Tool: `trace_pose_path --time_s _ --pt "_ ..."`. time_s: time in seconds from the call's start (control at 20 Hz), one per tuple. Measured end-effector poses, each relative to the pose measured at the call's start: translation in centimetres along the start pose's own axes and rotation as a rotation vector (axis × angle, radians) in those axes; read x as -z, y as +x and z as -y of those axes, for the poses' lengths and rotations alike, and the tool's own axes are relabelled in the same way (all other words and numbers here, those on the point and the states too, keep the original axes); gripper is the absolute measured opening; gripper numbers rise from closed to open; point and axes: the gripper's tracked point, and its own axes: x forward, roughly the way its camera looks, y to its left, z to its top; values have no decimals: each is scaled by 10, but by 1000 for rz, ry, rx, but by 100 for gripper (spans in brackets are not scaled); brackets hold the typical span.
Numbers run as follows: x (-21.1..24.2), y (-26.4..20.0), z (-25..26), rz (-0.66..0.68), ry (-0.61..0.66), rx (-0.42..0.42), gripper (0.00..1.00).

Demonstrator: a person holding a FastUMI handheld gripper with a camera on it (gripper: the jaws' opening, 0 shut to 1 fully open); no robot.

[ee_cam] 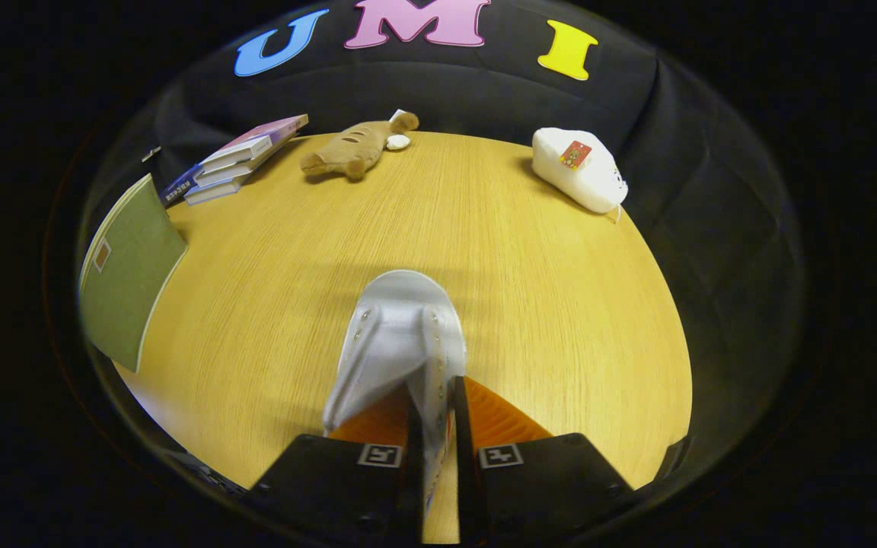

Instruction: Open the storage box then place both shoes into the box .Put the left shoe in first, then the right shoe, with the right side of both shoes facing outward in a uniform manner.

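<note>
The hand-held gripper (pixel 435 426) is clamped on the side wall of a white shoe (pixel 400 342), both fingers pressing it, the toe pointing ahead above the wood-grain surface (pixel 530 304). Beyond the shoe lie a brown plush toy (pixel 355 148), stacked books (pixel 237 160) and a soft white pouch (pixel 579 167); a green book (pixel 126 274) sits to its left. Open wood surrounds the shoe.
</note>
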Motion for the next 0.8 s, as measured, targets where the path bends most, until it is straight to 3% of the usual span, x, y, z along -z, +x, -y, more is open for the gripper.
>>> trace_pose_path --time_s 0.05,0.1,0.5,0.8 --pt "-3 0 -2 -5 20 -6 8" --pt "-3 0 -4 -14 44 -16 6" --pt "-46 -52 -9 30 277 -54 5" --pt "-121 -136 -77 73 331 -184 5"
